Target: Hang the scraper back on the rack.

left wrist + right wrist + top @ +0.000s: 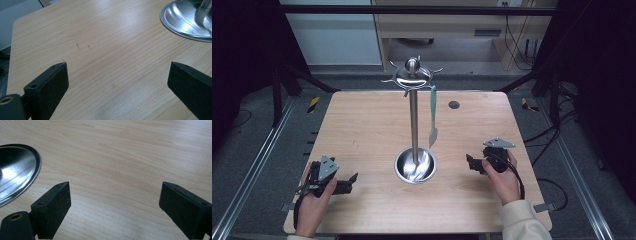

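Both jaws gape wide and empty: the left gripper (353, 178) and right gripper (470, 161) rest on the pale wooden surface (362, 130) beside the polished steel hook stand (414, 120). A slim green-handled utensil (432, 117), perhaps a spatula, hangs there untouched; nothing appears begun.

Black gripper (354, 178) jaws (screw-holed) — cream sleeve (524, 220), grey plates.
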### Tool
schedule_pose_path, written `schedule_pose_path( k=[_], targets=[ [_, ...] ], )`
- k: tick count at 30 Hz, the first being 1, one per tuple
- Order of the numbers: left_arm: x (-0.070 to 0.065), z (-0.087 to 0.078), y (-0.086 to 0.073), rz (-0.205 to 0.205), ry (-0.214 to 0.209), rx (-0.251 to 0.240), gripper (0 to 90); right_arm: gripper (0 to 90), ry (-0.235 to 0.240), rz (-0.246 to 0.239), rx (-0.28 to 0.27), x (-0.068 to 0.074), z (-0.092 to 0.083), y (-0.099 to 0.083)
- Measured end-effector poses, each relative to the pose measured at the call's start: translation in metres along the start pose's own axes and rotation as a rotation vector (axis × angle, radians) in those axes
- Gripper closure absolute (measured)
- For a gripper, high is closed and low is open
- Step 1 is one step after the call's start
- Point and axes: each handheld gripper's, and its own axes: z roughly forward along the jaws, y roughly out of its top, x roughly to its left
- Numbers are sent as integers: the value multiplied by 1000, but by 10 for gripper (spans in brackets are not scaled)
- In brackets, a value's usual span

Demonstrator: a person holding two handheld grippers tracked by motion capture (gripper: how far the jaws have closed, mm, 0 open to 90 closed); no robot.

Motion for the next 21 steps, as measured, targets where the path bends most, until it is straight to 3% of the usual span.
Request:
schedule_pose_path(
  k=[11, 21],
  targets=[
    [1, 1, -1, 6, 8, 3, 32, 117, -2, 45, -18, -7, 11, -2],
    [0, 4, 1, 13, -1, 5, 32, 120, -8, 50, -39, -6, 14, -5]
  ],
)
